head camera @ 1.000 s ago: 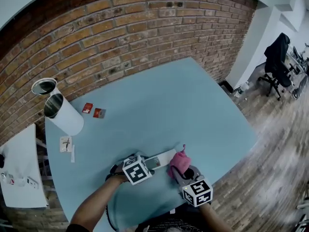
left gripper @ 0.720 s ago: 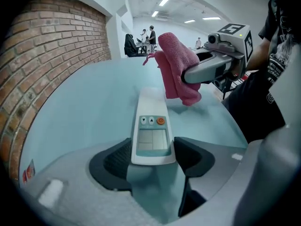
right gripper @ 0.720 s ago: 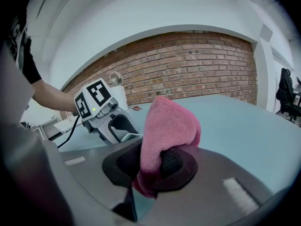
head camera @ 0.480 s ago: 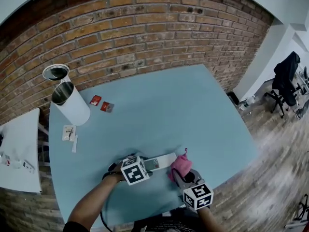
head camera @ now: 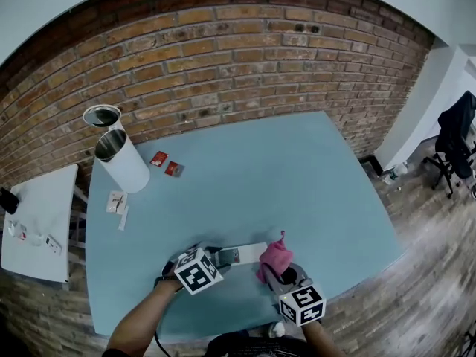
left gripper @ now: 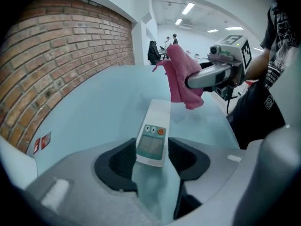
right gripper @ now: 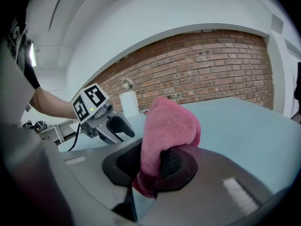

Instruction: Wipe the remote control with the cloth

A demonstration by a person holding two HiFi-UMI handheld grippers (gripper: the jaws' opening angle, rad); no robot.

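Left gripper [left gripper: 151, 155], jaws just closed further, pinches the remote control [left gripper: 155, 125]; right gripper [right gripper: 154, 163] pinches the cloth [right gripper: 169, 121].

Left forearm [head camera: 140, 320]: bare, seen rising from the lower edge of the head view and angled to the right.
Left gripper [head camera: 220, 258]: pointed steeply down toward the worktop.
Left fingers [left gripper: 121, 160]: just drawn closer together and now pressed on the near end of the remote control [left gripper: 153, 133] (both dark pads are seen against its sides).
Right forearm [head camera: 318, 341]: only a short stretch is shown at the bottom edge.
Right gripper [head camera: 277, 272]: held near the left one but apart from it, tilted gently downward.
Right fingers [right gripper: 175, 164]: closed on the pink cloth [right gripper: 165, 126], which is bunched upright between them.
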